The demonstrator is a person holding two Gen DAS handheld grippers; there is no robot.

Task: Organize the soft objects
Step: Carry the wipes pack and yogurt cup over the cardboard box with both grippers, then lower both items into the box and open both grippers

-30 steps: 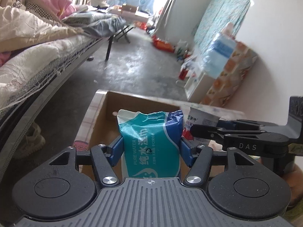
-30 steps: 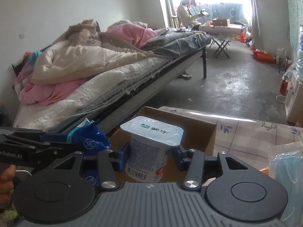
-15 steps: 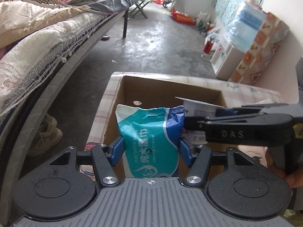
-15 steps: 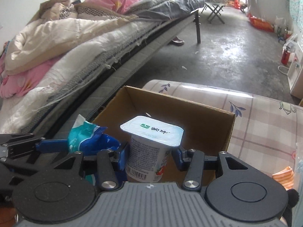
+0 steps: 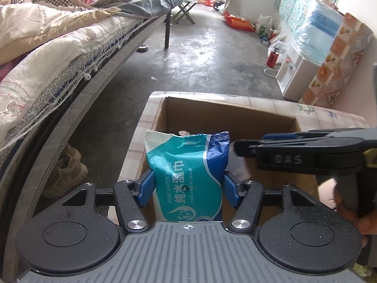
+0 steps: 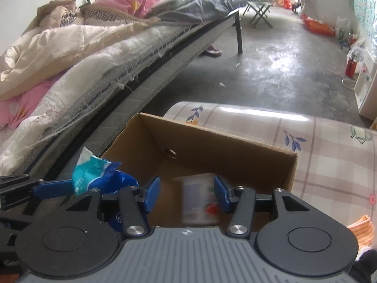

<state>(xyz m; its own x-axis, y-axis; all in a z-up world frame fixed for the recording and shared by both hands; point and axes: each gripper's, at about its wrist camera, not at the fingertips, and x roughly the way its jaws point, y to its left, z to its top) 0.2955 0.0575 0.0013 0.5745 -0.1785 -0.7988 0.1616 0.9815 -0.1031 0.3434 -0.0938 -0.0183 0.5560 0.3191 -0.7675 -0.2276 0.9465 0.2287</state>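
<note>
One wipes pack [image 5: 187,167], one yogurt cup [image 6: 200,198], one cardboard box [image 6: 235,141], two grippers [image 5: 187,184] [image 6: 186,194].

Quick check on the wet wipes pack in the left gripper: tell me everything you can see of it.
The wet wipes pack is a soft teal, white and blue plastic pouch with crimped top seal, printed "PURE WATER WIPES" plus Chinese characters. It stands upright, clamped at both sides by the left gripper and its blue pads, above the open cardboard box. The wrapper looks intact, slightly crumpled at the top.
</note>
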